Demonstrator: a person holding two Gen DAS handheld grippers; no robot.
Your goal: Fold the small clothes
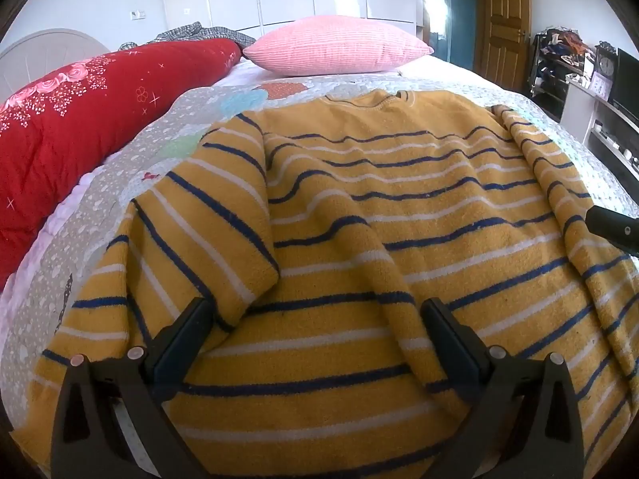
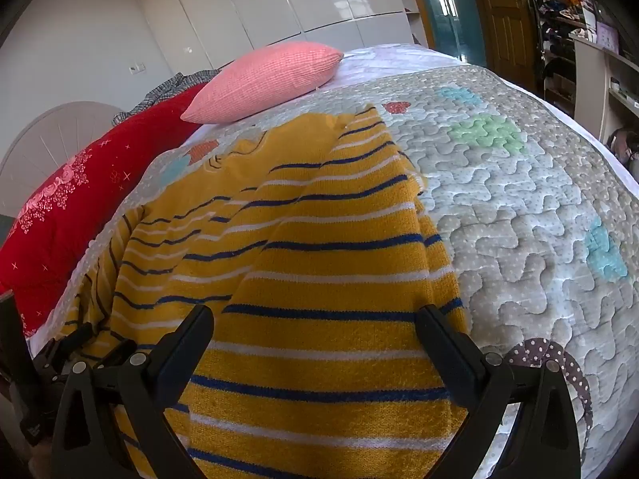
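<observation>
Your left gripper point(image 1: 315, 319) and right gripper point(image 2: 315, 327) both hover with jaws spread wide, gripping nothing. The yellow striped sweater point(image 1: 379, 215) lies on the bed's quilt point(image 2: 519, 207) near the front edge, sleeves folded inward, collar toward the pink pillow point(image 1: 339, 46).

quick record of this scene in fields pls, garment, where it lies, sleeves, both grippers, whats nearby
garment: yellow striped sweater
surface: quilted bedspread, sweater spread flat, collar at the far end
sleeves: both folded in over the body
left gripper: open, over the near hem, gripping nothing
right gripper: open, over the folded right sleeve, gripping nothing
nearby: pink pillow, red quilt
</observation>
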